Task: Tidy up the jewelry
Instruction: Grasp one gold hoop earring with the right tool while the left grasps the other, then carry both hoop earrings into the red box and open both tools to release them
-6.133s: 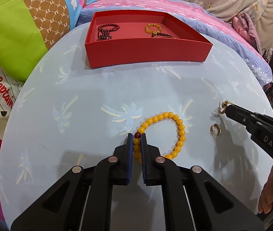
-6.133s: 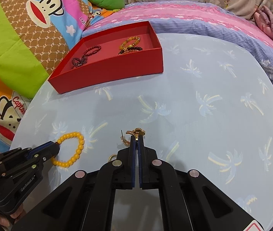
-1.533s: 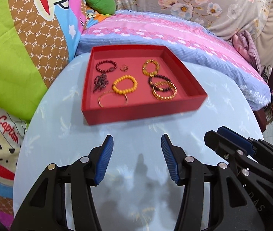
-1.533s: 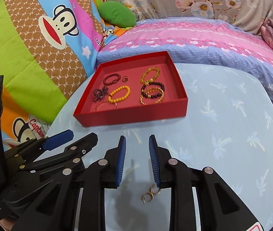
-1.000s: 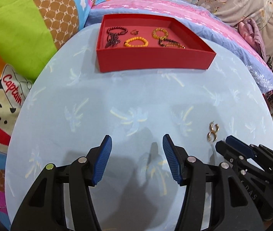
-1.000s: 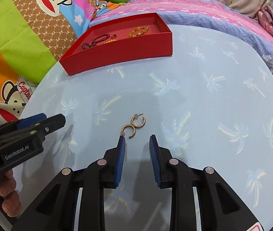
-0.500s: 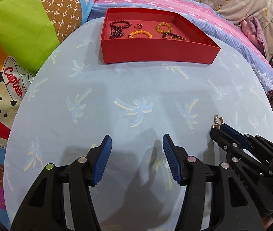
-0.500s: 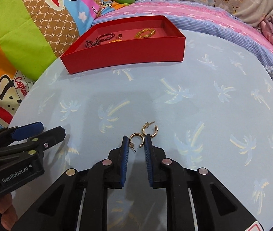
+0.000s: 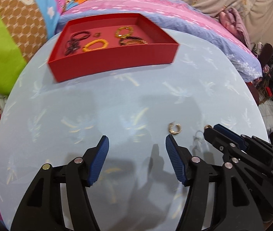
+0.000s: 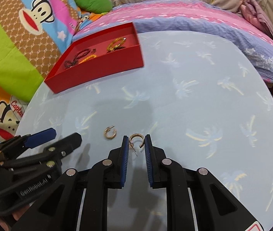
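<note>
Your right gripper (image 10: 135, 139) sits low over the round desk covered in pale blue palm-print cloth (image 10: 194, 96), its blue-padded jaws partly open with a small gold hoop earring with a thin post (image 10: 135, 139) standing between them; the pads look close to the hoop on both sides, but a firm hold cannot be confirmed. A second matching gold hoop earring (image 10: 110, 132) lies flat on the cloth just to its left, near your left gripper (image 9: 137, 148), which is wide open and holds nothing. Farther back, the shallow red cardboard tray (image 10: 98, 71) already contains beaded bracelets. Expect the earring to be very light, rigid, smooth and slippery, and its post likely bends easily. Judging from this, close on the thick curved band across its width, not on the post, and squeeze gently so it does not flick out sideways.
</note>
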Demonstrator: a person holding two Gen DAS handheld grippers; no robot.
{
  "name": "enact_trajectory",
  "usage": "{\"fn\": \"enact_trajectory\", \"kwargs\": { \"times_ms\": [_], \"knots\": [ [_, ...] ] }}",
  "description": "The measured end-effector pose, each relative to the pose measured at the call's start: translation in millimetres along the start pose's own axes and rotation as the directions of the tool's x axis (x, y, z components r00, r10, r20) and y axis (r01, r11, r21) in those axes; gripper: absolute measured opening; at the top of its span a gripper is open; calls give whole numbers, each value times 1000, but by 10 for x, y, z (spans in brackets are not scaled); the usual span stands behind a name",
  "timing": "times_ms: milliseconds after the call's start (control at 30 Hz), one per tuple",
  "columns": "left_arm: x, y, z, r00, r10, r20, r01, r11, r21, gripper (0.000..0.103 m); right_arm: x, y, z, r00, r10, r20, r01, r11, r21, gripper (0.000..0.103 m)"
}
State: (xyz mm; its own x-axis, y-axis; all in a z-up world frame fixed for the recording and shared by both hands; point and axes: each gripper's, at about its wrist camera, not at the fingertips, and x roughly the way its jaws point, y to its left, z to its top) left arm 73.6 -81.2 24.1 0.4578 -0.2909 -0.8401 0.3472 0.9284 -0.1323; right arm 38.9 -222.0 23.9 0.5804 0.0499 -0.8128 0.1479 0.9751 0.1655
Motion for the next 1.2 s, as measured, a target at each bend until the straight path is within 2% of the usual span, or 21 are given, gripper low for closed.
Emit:
{"fn": "enact_trajectory", "kwargs": {
  "times_ms": [100,300,367,433,567,633,967,1200],
  "knots": [
    [62,-145,28,1000,-9,-2,9,1000,22,58,-12,-87,25,999,-35,9,35,999,11,16],
    [178,-296,50,999,-34,-24,35,999,41,57,16,-303,29,999,-47,6,47,997,57,16],
    [224,-337,61,999,-33,-31,34,998,50,54,29,-352,34,999,-46,3,46,996,71,16],
    [294,-365,78,999,-28,-42,31,998,58,44,33,-379,37,999,-46,4,45,996,77,16],
    [344,-400,108,999,-14,-35,16,997,72,31,43,-403,43,999,-37,4,36,996,85,16],
    [350,-421,115,999,-24,-39,27,996,82,16,53,-400,36,999,-34,3,34,996,86,16],
    [220,-376,110,998,-46,-35,49,995,85,17,57,-218,61,1000,6,1,-6,998,55,16],
    [17,-32,340,1000,-17,18,17,1000,14,17,70,79,390,997,70,31,-70,998,0,16]
  ]
}}
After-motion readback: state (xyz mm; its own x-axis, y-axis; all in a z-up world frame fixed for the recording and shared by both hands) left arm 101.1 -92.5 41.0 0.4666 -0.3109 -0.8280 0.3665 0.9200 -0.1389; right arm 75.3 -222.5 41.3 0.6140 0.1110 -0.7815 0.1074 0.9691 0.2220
